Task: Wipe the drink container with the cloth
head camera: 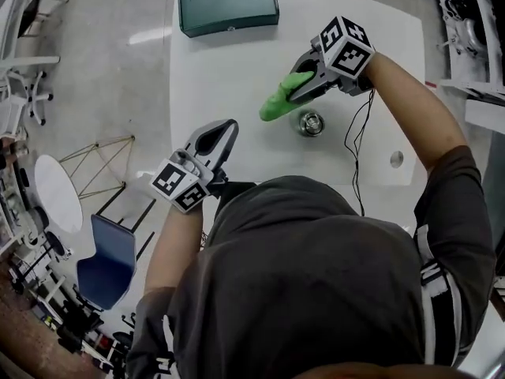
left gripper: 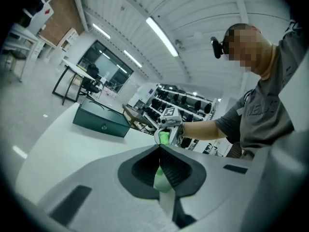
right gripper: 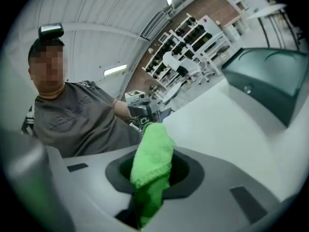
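On white table (head camera: 237,77): dark green rectangular box (head camera: 229,5) at far edge; round steel drink container (head camera: 311,123) right of centre; green cloth (head camera: 282,101), clamped in right gripper (head camera: 304,81), just left of it; left gripper (head camera: 223,133) over near-left part.

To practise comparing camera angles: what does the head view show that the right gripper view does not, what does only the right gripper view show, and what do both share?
Only the head view shows the metal drink container, standing apart from the cloth. Only the right gripper view shows the wall shelving and a ceiling light. Both show the green cloth pinched in the right gripper's tongs, the left gripper, the dark green box and the white table.
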Available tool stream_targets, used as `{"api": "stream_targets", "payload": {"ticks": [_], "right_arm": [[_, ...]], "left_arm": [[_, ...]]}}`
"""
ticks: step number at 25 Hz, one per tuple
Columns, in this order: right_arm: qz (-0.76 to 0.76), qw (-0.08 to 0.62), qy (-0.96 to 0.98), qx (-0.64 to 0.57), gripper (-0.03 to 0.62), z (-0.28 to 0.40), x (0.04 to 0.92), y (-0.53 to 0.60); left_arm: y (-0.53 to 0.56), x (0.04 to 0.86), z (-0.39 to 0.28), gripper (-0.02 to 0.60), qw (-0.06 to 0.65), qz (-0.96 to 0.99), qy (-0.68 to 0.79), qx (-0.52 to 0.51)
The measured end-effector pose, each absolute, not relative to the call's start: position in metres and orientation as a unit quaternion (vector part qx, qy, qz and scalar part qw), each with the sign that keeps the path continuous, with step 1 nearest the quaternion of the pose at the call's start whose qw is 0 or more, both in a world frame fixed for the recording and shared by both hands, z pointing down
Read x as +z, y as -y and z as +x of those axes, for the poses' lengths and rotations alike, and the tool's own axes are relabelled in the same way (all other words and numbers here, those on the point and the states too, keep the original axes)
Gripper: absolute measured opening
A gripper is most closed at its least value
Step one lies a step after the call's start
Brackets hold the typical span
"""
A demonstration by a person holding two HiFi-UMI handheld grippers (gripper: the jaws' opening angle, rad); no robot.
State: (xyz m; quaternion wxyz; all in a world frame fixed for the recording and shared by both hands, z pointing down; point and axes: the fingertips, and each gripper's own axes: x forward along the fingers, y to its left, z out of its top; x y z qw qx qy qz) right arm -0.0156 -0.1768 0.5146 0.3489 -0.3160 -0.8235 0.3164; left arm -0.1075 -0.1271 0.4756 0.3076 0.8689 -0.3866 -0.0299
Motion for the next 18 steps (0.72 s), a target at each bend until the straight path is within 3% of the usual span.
{"api": "stream_targets", "payload": {"ticks": [5, 11, 18], "right_arm": [[-0.415, 0.387, 0.754, 0.332, 0.064, -0.035, 0.535, 0.151], [-0.420, 0.459, 0.718, 0.311, 0.064, -0.036, 0.581, 0.140], [-0.360, 0.536, 0.743, 0.175, 0.064, -0.037, 0.619, 0.148]], "left_arm": [[0.117, 0.486, -0.132, 0.005, 0.318, 0.849, 0.420, -0.040], [0.107, 0.493, -0.147, 0.005, 0.324, 0.839, 0.435, -0.049], [0.094, 0.494, -0.170, 0.005, 0.326, 0.842, 0.427, -0.053]]}}
